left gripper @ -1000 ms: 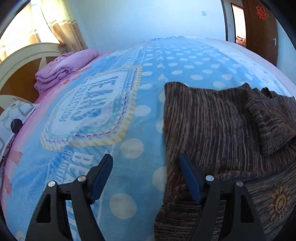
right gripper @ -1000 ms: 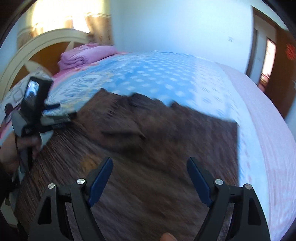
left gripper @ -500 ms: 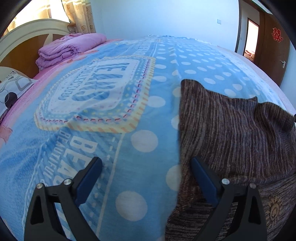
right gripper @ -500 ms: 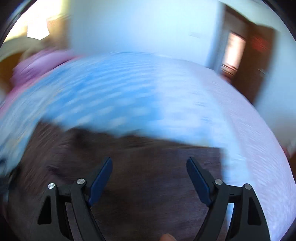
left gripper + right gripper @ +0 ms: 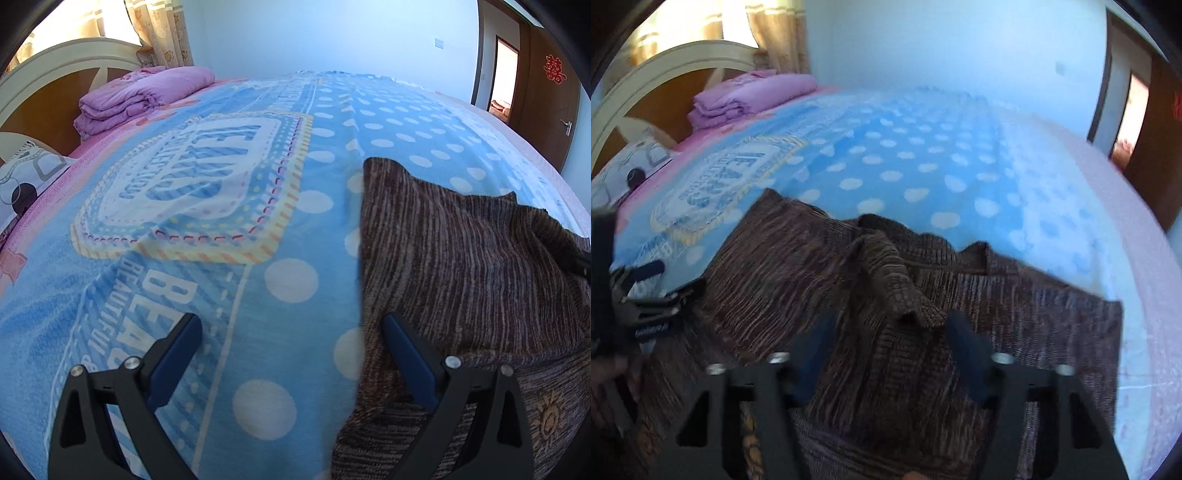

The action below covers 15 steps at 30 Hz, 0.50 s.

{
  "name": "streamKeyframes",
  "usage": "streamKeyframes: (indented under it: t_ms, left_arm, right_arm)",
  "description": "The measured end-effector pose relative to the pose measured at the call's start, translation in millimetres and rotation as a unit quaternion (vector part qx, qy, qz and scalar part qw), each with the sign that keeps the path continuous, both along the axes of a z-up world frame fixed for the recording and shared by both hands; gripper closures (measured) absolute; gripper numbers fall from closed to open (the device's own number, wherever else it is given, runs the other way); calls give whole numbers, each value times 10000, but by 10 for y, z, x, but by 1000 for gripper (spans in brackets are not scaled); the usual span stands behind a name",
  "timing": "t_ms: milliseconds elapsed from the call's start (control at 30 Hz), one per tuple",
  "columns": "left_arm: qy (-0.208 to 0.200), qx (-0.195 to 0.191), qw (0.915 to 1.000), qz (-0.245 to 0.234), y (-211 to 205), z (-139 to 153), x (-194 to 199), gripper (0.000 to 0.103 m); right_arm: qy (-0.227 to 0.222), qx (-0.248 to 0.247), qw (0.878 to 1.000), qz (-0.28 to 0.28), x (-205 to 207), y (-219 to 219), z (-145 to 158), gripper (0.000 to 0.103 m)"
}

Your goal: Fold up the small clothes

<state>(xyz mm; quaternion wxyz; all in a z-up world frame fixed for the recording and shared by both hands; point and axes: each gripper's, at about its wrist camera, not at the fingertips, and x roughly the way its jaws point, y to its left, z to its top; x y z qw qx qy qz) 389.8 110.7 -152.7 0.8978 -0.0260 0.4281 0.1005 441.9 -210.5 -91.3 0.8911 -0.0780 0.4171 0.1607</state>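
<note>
Both grippers, left (image 5: 291,354) and right (image 5: 888,345), gape empty at the sweater (image 5: 886,314) (loose, bunched sleeve): a pinch may grab extra layers.

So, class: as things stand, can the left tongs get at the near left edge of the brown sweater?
Probably yes: the left tongs are open, the sweater edge lies between them, nothing blocking.
</note>
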Motion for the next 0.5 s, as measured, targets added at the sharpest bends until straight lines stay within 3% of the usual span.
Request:
streamKeyframes:
  t_ms: [33,167,267,333,367,400,500]
  left_arm:
    - [0,9,10000,7,0,0,0,1]
    - [17,121,9999,15,-31,-4,10,0]
    - [2,53,10000,22,-9,-4,5,0]
    - [5,45,10000,29,-6,-5,5,0]
    - [1,50,10000,30,-6,-4,5,0]
    - [1,50,10000,30,-4,-5,6,0]
    - [18,28,10000,26,-1,-7,9,0]
  right_arm:
    - [29,-1,9999,-113,63,-52,-14,100]
    - [-235,20,9965,-798,220,-420,119,100]
    - [-123,75,9946,-1029,247,-617,154,99]
    - [18,397,9953,-887,169,-699,180,86]
    - [133,649,9952,-715,83,-726,206,68]
    - [180,871,9944,-563,-4,-740,224,61]
    - [448,1230,9914,-29,-244,-584,144,61]
